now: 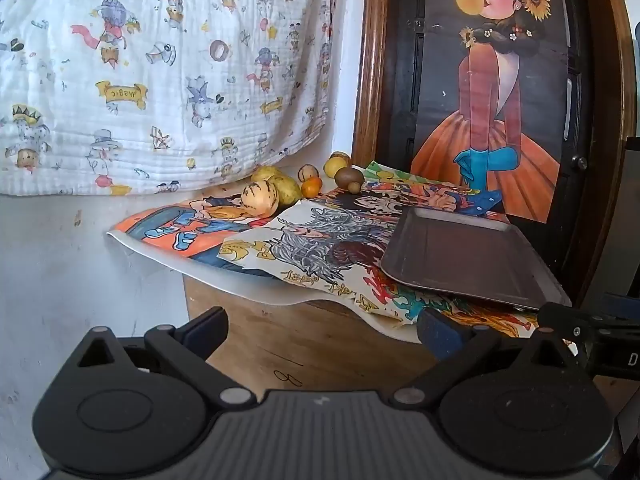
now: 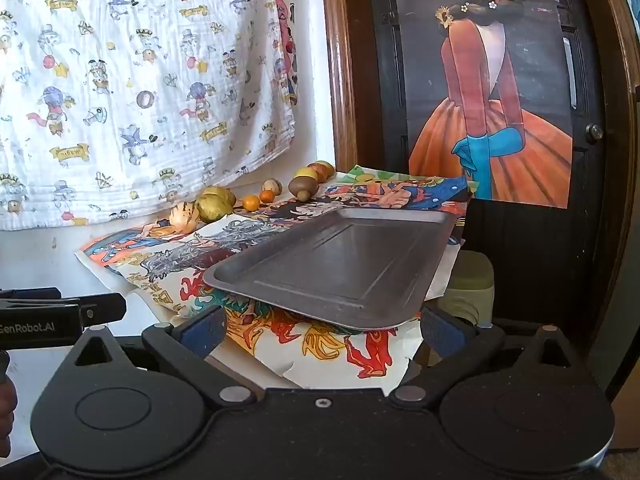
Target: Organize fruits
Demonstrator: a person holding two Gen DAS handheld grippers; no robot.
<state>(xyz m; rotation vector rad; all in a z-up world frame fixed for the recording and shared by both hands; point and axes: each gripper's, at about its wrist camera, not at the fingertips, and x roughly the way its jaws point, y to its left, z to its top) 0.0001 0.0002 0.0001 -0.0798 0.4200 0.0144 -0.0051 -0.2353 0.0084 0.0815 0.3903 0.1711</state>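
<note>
Nearest my lenses: both grippers, fingers spread wide, nothing between them. Left gripper (image 1: 322, 330) hangs over the bare wooden table edge (image 1: 280, 344); right gripper (image 2: 322, 326) sits just before the near rim of the tray.

Item 1: dark metal tray (image 2: 340, 264), shallow, nothing in it, resting tilted on overlapping cartoon posters (image 2: 320, 344) that cover the tabletop.

Item 2: fruits, all off the tray, strung along the far edge of the posters near the wall:
- pale striped melon-like fruit (image 1: 258, 199), touching a yellow-green fruit (image 1: 285, 189);
- small orange citrus (image 1: 311, 187);
- brown kiwi-like fruit (image 1: 349, 176), a smaller brown one just in front;
- yellow round fruit (image 1: 335, 166) behind it.

Item 3: printed white cloth (image 1: 160, 80) hanging on the wall at left.

Item 4: painted girl picture (image 1: 492, 92) on the dark door at right.
</note>
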